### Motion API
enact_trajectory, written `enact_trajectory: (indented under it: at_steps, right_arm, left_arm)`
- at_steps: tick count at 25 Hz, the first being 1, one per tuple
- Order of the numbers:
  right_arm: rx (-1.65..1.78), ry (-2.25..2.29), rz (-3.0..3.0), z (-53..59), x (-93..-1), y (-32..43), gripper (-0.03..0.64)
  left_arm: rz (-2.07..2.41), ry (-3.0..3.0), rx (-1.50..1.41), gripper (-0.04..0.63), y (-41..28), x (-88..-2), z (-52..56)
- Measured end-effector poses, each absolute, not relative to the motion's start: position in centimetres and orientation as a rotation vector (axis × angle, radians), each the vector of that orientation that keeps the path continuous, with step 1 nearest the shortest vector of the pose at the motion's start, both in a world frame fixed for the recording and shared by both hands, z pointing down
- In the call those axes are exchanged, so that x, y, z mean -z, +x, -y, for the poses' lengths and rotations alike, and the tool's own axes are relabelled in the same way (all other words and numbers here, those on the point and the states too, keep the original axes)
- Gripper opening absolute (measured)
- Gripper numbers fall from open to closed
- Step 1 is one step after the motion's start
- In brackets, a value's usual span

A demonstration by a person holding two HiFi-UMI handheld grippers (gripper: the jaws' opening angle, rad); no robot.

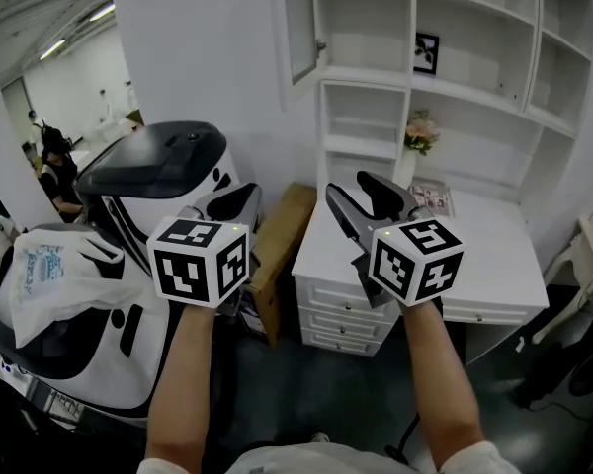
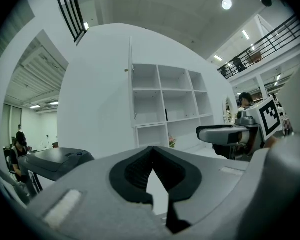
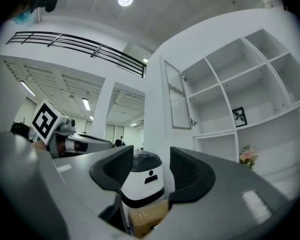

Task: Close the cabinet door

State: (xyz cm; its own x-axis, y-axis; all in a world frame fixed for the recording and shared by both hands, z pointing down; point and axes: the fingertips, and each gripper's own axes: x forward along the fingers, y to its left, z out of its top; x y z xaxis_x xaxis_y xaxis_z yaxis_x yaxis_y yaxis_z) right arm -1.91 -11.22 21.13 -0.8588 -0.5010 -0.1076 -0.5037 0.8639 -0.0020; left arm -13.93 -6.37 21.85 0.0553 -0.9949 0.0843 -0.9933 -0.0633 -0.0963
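The white shelf cabinet (image 1: 445, 87) hangs on the wall above a desk. Its glass-panelled door (image 1: 299, 23) stands swung open at the upper left compartment. The left gripper view shows the door (image 2: 130, 79) edge-on, and the right gripper view shows the door (image 3: 174, 96) with its small knob. My left gripper (image 1: 243, 199) is held level below and left of the door, well short of it, its jaws shut with nothing between them (image 2: 151, 152). My right gripper (image 1: 366, 194) hovers over the desk's left end, also apart from the door, its jaws open and holding nothing (image 3: 151, 168).
A white desk (image 1: 494, 265) with drawers stands under the shelves, bearing a flower vase (image 1: 420, 132). A framed picture (image 1: 426, 52) sits on a shelf. A cardboard box (image 1: 283, 243) leans beside the desk. A large white and black machine (image 1: 163, 171) with a plastic bag (image 1: 49, 275) fills the left. A person (image 1: 55, 164) stands far left.
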Motion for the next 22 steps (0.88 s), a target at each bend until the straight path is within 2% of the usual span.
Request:
enact_trajectory:
  at_steps: [22]
  right_arm:
    - [-0.102, -0.749, -2.922, 20.0, -19.4, -10.3, 0.241]
  left_arm:
    - [-2.133, -2.250, 0.162, 0.003, -21.3, -21.6, 15.4]
